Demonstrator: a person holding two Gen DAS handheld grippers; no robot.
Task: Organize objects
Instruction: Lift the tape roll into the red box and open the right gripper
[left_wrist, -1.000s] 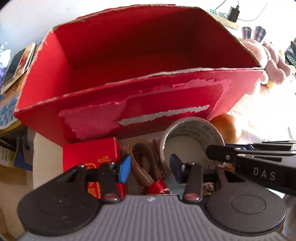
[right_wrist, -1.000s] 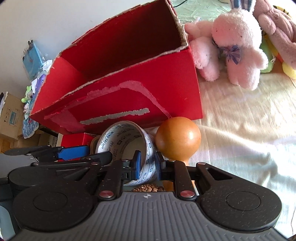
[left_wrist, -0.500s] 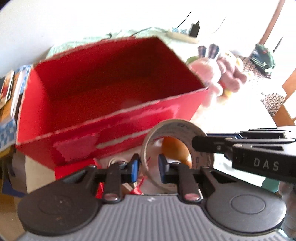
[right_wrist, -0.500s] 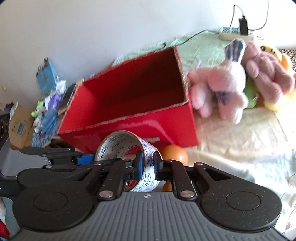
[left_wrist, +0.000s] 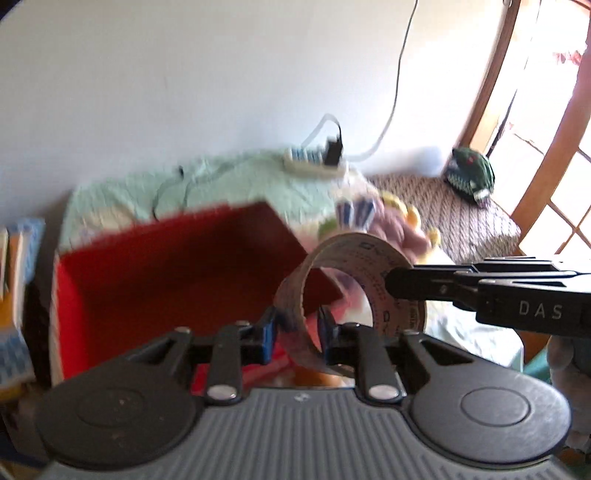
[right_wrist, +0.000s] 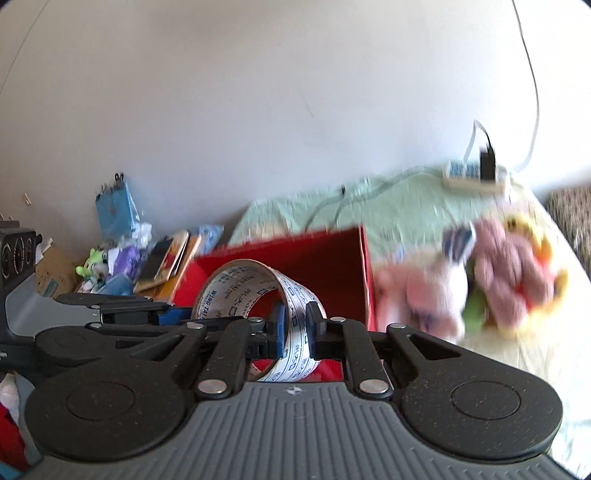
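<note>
A printed tape roll (left_wrist: 354, 280) (right_wrist: 255, 291) hangs in the air between both grippers. My left gripper (left_wrist: 295, 334) is shut on the roll's left wall, one blue pad inside the ring and one outside. My right gripper (right_wrist: 295, 330) is shut on the roll's right wall, and its black body reaches in from the right in the left wrist view. Behind and below the roll stands an open red cardboard box (left_wrist: 166, 273) (right_wrist: 325, 258), its inside in shadow. The picture is blurred by motion.
Pink and yellow plush toys (right_wrist: 498, 273) lie right of the box on a pale cloth. A power strip (left_wrist: 314, 162) with a plugged charger sits on green bedding by the wall. Books and clutter (right_wrist: 162, 258) pile up left of the box. A patterned seat (left_wrist: 454, 210) with a dark green toy is far right.
Both grippers closed on the tape roll and lifted it from the clutter in front of the box. The box and toys have dropped lower in both views as the cameras tilted up.
</note>
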